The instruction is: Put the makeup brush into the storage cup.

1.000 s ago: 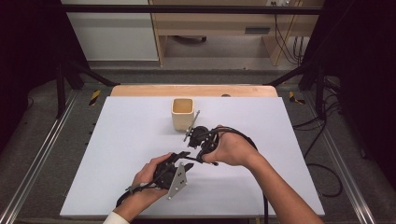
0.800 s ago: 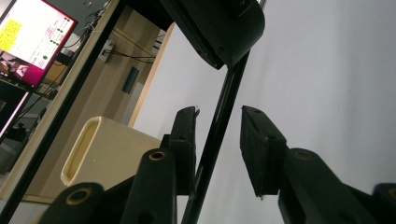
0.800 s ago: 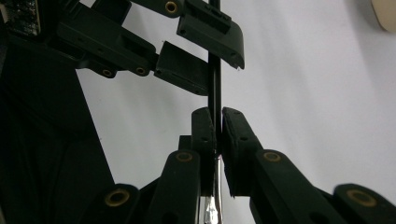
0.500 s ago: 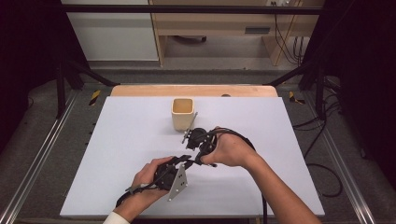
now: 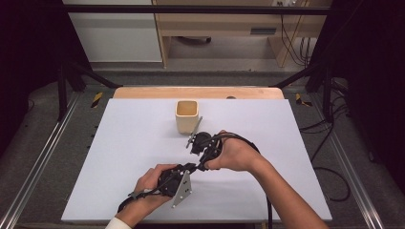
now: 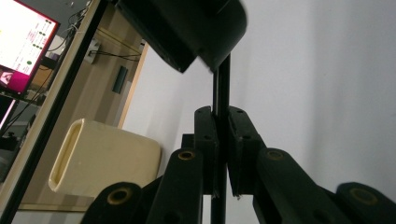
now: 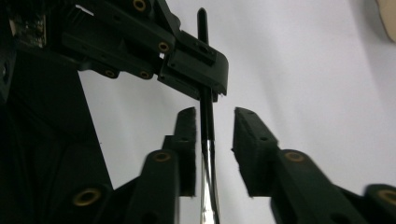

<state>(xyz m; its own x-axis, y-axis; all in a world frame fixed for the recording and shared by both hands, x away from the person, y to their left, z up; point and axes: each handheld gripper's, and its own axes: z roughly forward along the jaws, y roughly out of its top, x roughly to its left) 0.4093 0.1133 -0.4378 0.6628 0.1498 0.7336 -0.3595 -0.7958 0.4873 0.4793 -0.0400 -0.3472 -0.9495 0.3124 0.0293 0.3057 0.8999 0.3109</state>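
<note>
Meanwhile, on the white table (image 5: 119, 157), two hand-held grippers meet over a slim black-handled utensil (image 7: 206, 116), just in front of the cream square cup (image 5: 186, 115). The left gripper (image 6: 222, 154), nearer the person than the cup, has just closed and now clamps the utensil's dark handle, its pads (image 6: 206, 140) pressed against both sides. The right gripper (image 7: 214, 140), between the left one and the cup, has just been opening: its jaws stand apart on either side of the utensil, with a clear gap on one side and the other pad close beside the shaft; whether that pad touches it is hard to tell. From the high view, the left gripper (image 5: 188, 168) points toward the right gripper (image 5: 195, 143), and the utensil's (image 5: 195, 130) grey far end reaches up beside the cup's right front corner. In the left gripper view, the cup (image 6: 102, 161) lies to the left of the held handle, with the body of the right gripper overhead.
</note>
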